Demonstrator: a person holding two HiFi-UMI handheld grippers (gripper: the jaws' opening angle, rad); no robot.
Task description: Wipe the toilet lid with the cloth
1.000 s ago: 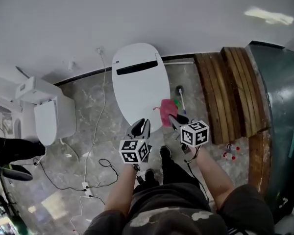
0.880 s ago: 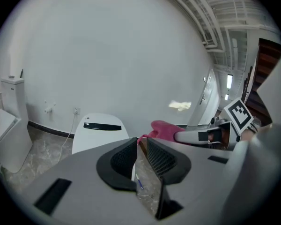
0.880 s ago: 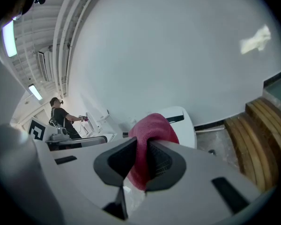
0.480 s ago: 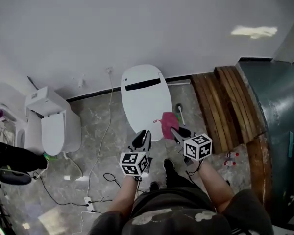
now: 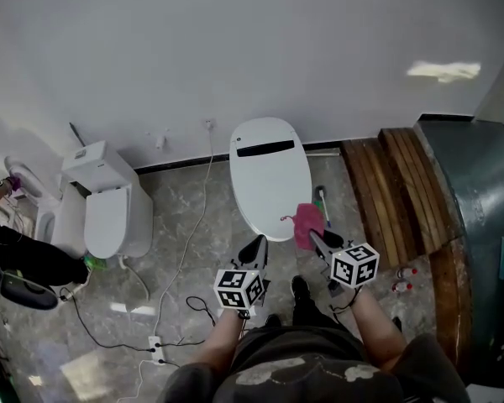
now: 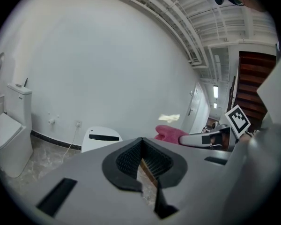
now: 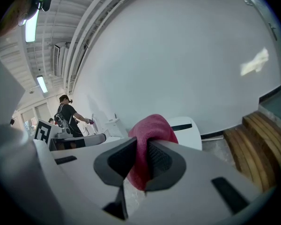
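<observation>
Two grippers out in front, short of the near end of the toilet lid (image 5: pixel 270 175), neither touching it. Right gripper (image 5: pixel 317 239): clamped tight on a pink cloth (image 5: pixel 306 224), pinched at a fold, with a rounded bunch above the jaws and a short tail below. Probably gripped that way to keep a padded wad at the tip, ready for pressing onto the lid. Left gripper (image 5: pixel 254 247): jaws just now closing to a full meet, pads together, nothing between them. Likely kept beside the right one only for balance, with no part in the wiping itself.

Cloth at the lid's near right edge in the head view, held in the air and apparently clear of the surface. No wiping contact at this moment, by the look of it.

As for the lid: white, glossy, oval, shut flat over the bowl, with a dark slot-shaped strip near the wall end. No stain or streak to be made out from here. To its left, well apart, a second toilet (image 5: pixel 109 217) on the grey marbled floor (image 5: pixel 172 225); to its right, stacked wooden boards (image 5: pixel 403 175).
</observation>
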